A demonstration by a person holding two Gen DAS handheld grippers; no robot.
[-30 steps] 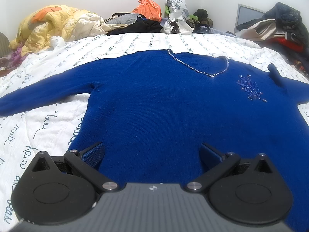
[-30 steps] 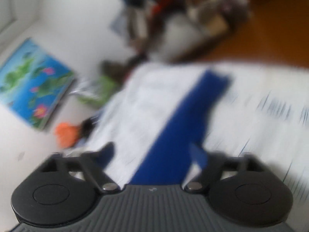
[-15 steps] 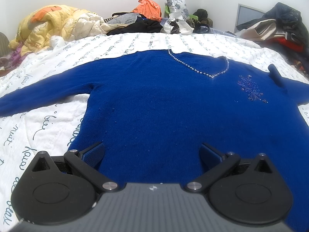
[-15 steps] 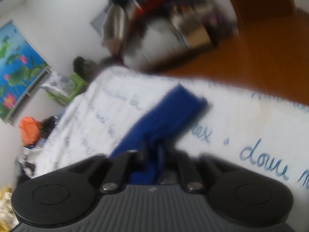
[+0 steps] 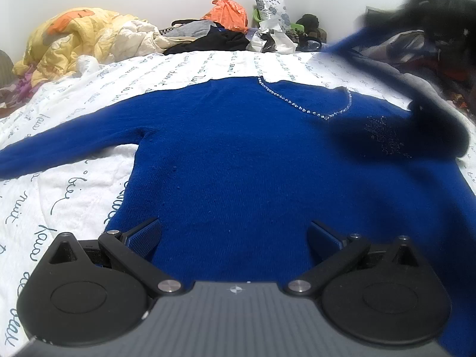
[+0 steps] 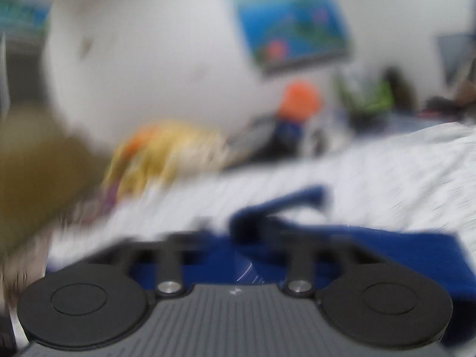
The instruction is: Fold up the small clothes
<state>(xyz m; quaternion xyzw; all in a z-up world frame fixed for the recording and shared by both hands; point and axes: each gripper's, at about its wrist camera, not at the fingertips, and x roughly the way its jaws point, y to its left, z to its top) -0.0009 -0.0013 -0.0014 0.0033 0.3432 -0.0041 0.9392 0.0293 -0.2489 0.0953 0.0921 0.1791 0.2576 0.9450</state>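
From the left wrist view, a blue sweater (image 5: 238, 154) lies spread flat, front up, on a bed covered by a white bedspread (image 5: 59, 184) printed with cursive writing. Its beaded neckline (image 5: 303, 107) points toward the far side of the bed, and one sleeve (image 5: 65, 148) stretches out flat to the picture's left. The left claw (image 5: 235, 238) hangs over the sweater's hem with its jaws spread wide, nothing pinched between them. At the upper right a blurred dark shape crosses the picture with a strip of blue cloth (image 5: 348, 41) lifted off the bed beside it. A yellow quilt (image 5: 77, 35) and an orange bag (image 5: 227, 12) sit at the far edge. The right wrist view is heavily smeared. The right claw (image 6: 235, 247) has just been opening, its jaws now standing apart; blue fabric (image 6: 386, 247) lies below and between them, but the blur hides whether any pad touches it. White bedspread (image 6: 401, 166) fills the rest.
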